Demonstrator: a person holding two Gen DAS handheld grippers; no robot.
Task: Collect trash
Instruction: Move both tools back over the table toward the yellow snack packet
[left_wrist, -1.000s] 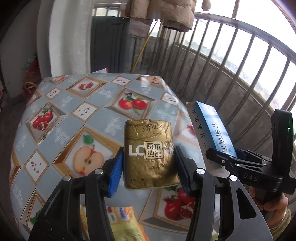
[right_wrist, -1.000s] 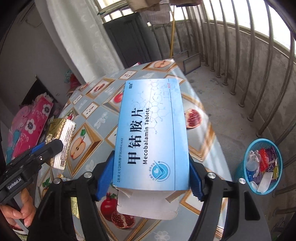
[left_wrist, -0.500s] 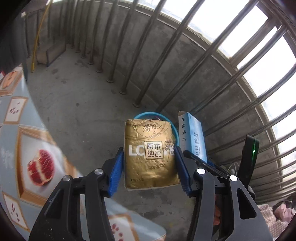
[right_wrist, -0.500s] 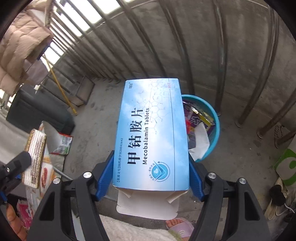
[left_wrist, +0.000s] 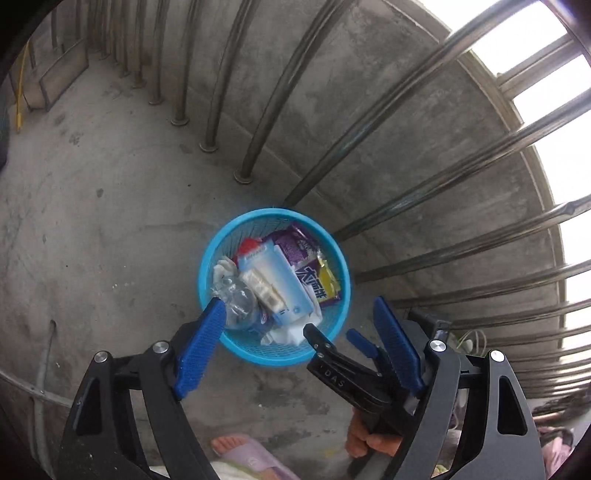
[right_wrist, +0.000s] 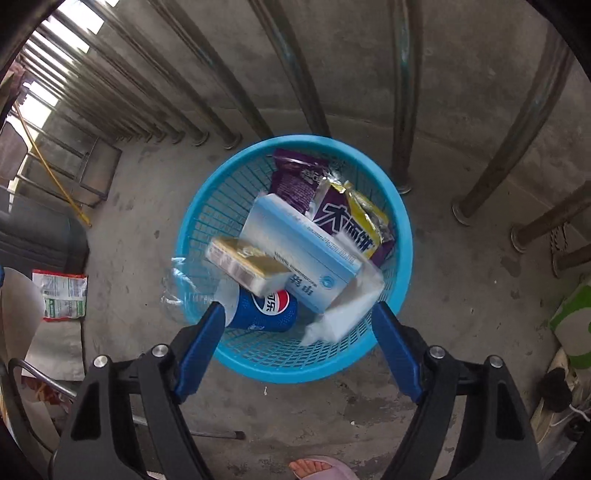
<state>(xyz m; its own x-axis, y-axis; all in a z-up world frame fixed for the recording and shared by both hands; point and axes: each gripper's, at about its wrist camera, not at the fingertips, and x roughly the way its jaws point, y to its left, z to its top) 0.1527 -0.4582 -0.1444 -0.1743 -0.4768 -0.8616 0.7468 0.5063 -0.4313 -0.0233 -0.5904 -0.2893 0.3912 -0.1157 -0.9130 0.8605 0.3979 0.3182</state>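
We hold both grippers — left gripper (left_wrist: 299, 332) and right gripper (right_wrist: 298, 332) — spread and empty above the blue basket (right_wrist: 402, 236), box (right_wrist: 295, 247) and gold pack (right_wrist: 247, 262) landing at its 9 o'clock side.

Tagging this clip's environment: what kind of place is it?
Probably a home balcony: bare concrete floor, metal railing bars with daylight behind, and a blue trash basket standing by the railing.
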